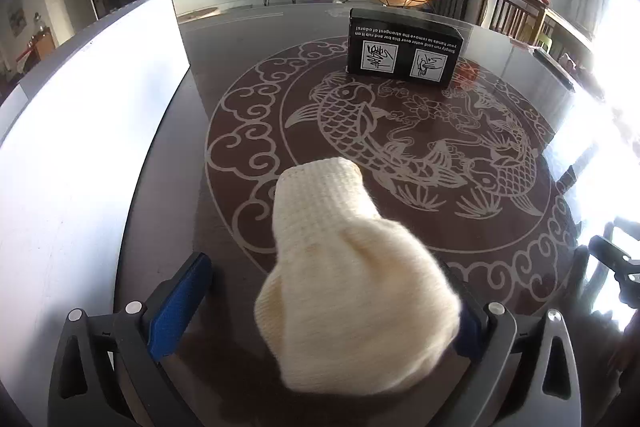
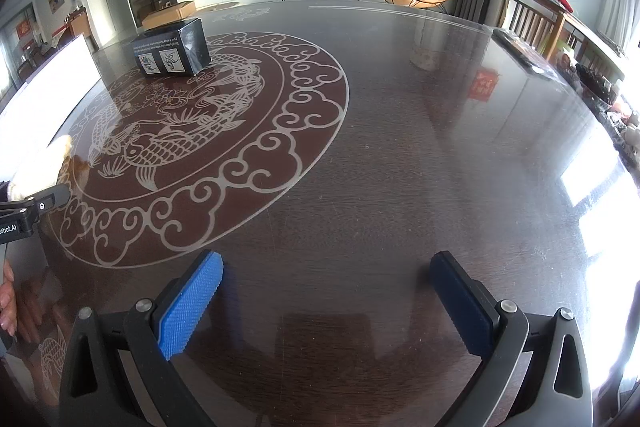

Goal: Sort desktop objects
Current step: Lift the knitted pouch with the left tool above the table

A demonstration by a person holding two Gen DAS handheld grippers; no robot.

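Note:
A cream knitted sock (image 1: 344, 267) lies between the wide-spread fingers of my left gripper (image 1: 326, 269). The left blue pad (image 1: 180, 307) stands clear of it, and the right pad is mostly hidden behind the knit, so the left gripper is open. In the right wrist view the sock (image 2: 40, 163) shows at the far left edge. A black printed box (image 1: 404, 47) stands upright at the far side of the fish-pattern table (image 1: 240, 39); the right wrist view has this box (image 2: 172, 47) at upper left. My right gripper (image 2: 328, 259) is open over bare table with nothing between its pads.
A large white flat panel (image 1: 80, 147) lies along the table's left side, also seen as the panel (image 2: 48, 87) in the right wrist view. Dark objects (image 2: 524, 51) sit at the table's far right edge. A hand (image 2: 8, 303) shows at the left border.

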